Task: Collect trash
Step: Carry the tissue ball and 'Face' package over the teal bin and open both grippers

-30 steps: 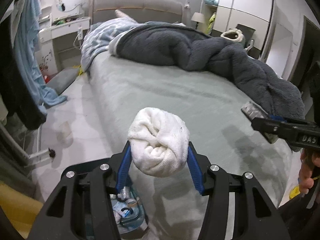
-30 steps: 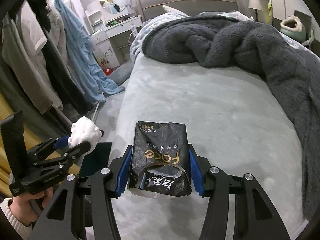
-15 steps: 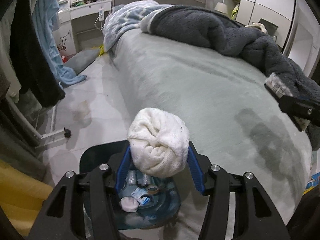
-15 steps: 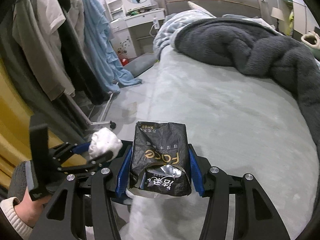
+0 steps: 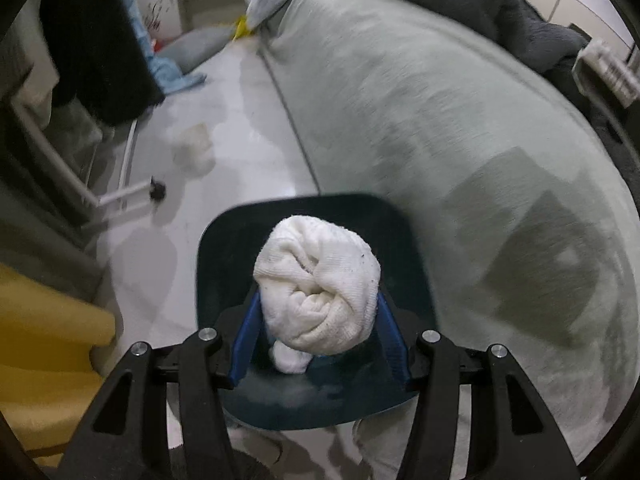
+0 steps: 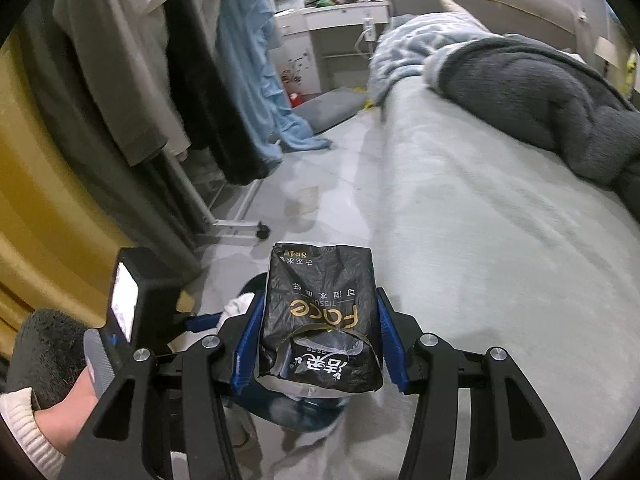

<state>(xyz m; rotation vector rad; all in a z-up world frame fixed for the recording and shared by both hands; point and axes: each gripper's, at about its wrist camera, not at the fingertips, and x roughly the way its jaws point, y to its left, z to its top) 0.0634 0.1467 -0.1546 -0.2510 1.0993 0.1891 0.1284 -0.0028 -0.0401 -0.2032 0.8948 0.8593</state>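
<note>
Gripping a balled white cloth [image 5: 318,286] between its blue fingers [image 5: 245,342], the left gripper [image 5: 318,340] hangs over a dark blue bin [image 5: 216,256] that stands on the pale floor [image 5: 240,120] just beside the near left edge of the bed [image 5: 460,128]. The cloth fills the gap between the two fingers and sits above the bin's opening; a smaller white wad [image 5: 290,358] lies inside the bin beneath it.

The right gripper [image 6: 318,340] is clamped on a crumpled black tissue pack [image 6: 320,320] with gold lettering, held upright between its blue fingers. Below the pack, part of the same bin shows, and to the left the other gripper with its white cloth is partly visible, held by a hand [image 6: 68,408] in a cream cuff.

Far across the bed lies a dark grey blanket [image 6: 540,100]. Clothes [image 6: 160,60] hang on a rack at the left, above the floor.
</note>
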